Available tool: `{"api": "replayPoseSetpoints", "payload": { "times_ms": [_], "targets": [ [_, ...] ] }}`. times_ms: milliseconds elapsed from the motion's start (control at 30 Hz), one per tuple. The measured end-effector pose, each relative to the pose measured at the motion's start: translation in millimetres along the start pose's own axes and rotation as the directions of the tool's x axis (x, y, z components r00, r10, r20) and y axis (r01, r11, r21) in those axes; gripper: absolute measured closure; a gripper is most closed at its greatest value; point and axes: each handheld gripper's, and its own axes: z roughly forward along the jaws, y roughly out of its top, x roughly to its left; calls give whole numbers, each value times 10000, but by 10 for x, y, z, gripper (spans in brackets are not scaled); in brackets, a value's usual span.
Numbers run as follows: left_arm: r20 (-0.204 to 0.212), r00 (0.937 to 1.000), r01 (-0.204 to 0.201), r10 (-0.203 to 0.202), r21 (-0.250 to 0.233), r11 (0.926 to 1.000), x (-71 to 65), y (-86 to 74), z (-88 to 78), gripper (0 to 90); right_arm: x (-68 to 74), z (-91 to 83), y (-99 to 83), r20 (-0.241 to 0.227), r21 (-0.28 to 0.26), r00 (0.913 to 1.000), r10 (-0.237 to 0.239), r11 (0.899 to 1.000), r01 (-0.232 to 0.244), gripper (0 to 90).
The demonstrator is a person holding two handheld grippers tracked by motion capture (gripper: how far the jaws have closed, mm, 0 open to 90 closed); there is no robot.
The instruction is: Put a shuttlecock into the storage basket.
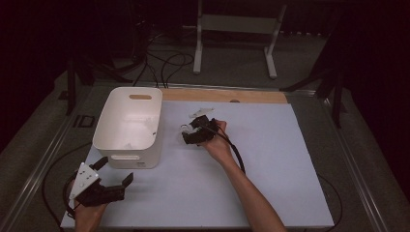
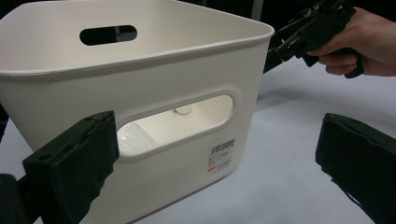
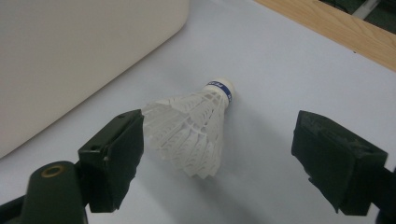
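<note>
1. Lay on the pale surface [image 3: 289, 70] beside the white bin [image 1: 128, 126]: a white shuttlecock [image 3: 191, 130], between the spread jaws of the right hand-held gripper [image 3: 217, 154], touching the left one.
2. Hovered open, empty, before the bin: left hand-held gripper [image 2: 215, 172].

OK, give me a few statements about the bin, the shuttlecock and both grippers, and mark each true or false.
1. The right gripper is open around a shuttlecock lying on the table. True.
2. The shuttlecock's cork has a red band. False: the band is blue.
3. The left gripper is clamped on the white bin. False: its jaws are open, short of the bin.
4. The bin has handle cut-outs in its walls. True.
5. The bin lies tipped over. False: it stands upright.
</note>
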Motion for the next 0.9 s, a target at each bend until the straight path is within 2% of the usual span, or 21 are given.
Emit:
{"api": "replayPoseSetpoints", "payload": {
  "times_ms": [500, 533, 733, 900],
  "targets": [
    [-2, 10000, -2, 2, -11, 10000, 3, 0, -3, 0, 2, 65, -17, 78, 179, 9999, -126, 9998, 125, 177],
    [-2, 10000, -2, 2, -11, 10000, 3, 0, -3, 0, 0, 67, -20, 98, 184, 9999, -134, 9997, 132, 213],
    [-9, 10000, -4, 4, -13, 10000, 2, 0, -3, 0, -7, 83, -24, 167, 249, 9997, -170, 9996, 166, 234],
    [-4, 10000, -8, 8, -15, 10000, 1, 1, -2, 0, 4, 104, -31, 406, 397, 9979, -510, 9980, 494, 327]
  ]
}}
